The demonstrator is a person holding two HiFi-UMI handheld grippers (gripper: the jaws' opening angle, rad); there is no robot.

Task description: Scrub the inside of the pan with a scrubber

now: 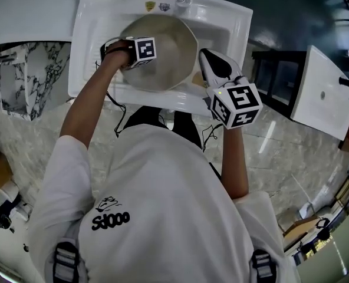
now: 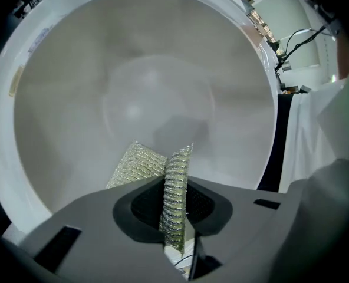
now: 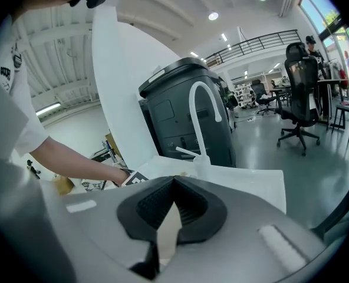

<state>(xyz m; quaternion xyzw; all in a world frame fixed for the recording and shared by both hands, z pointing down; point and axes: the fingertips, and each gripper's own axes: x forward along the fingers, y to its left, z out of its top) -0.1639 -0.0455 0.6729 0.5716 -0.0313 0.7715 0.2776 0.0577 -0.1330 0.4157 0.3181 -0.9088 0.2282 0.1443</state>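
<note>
- Silver mesh scrubber point(image 2: 136, 167) is pinched between the jaws of the left gripper point(image 2: 175, 180), inside the pan point(image 2: 151, 93), close to its wall.
- Pan is cream and lies in the white sink point(image 1: 92, 34); the faucet point(image 3: 201, 117) stands beyond the pan.
- Right gripper point(image 3: 170, 181) sits at the pan's right rim, jaws pressed together at the tips.
- Cream surface shows in the gap behind those tips; whether they nip the rim cannot be told.
</note>
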